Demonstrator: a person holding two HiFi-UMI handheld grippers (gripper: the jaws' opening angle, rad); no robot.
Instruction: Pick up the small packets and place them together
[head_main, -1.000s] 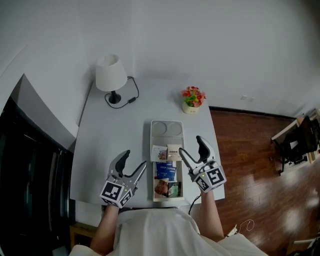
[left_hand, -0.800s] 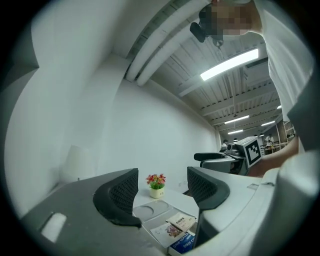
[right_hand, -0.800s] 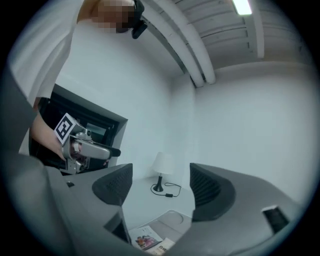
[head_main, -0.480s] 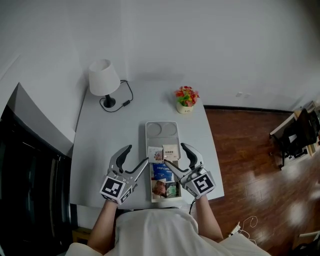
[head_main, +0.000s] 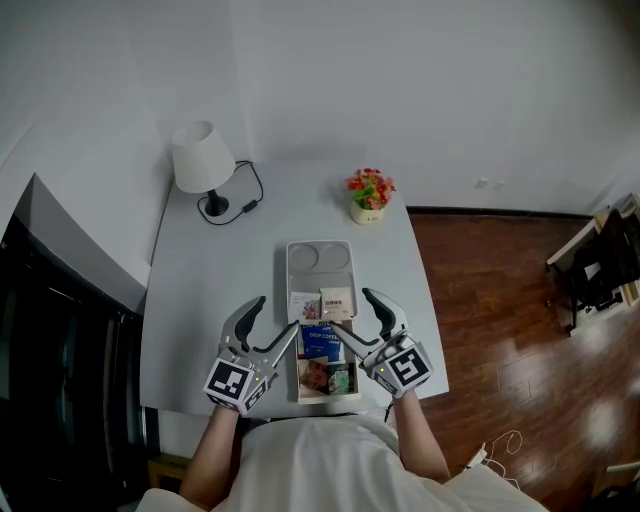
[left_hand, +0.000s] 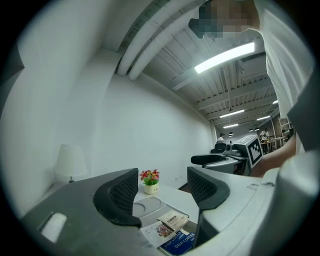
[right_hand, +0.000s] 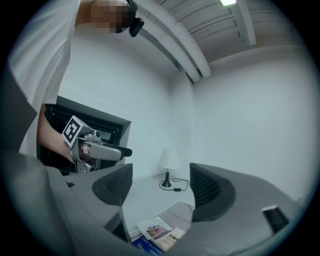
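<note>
- L tongs (head_main: 277, 314) at 7 o'clock of the tray and R tongs (head_main: 350, 308) at 5 o'clock: both wide, nothing between the jaws.
- Change: over the last sec both came in from the sides. Tips that stood just off the tray's long edges now reach over them.
- Nearest in the tray: brown and green foil packets (head_main: 330, 377), then the blue drip-coffee packet (head_main: 322, 343), then the white picture-printed packet (head_main: 303, 305) touching the beige paper packet (head_main: 336, 299).
- All sit bunched in the 6 o'clock half of the white rectangular plastic tray (head_main: 320, 258). Its 12 o'clock end w/ two round wells is bare.
- Meaning: prob. closing in for a pick, but the packets already lie together, so this fits regrouping or a finished pile.
- Far: white-shaded table lamp (head_main: 203, 160) at 10 o'clock and small pot of red flowers (head_main: 367, 195) at 1 o'clock, on the grey bench (head_main: 210, 270).
</note>
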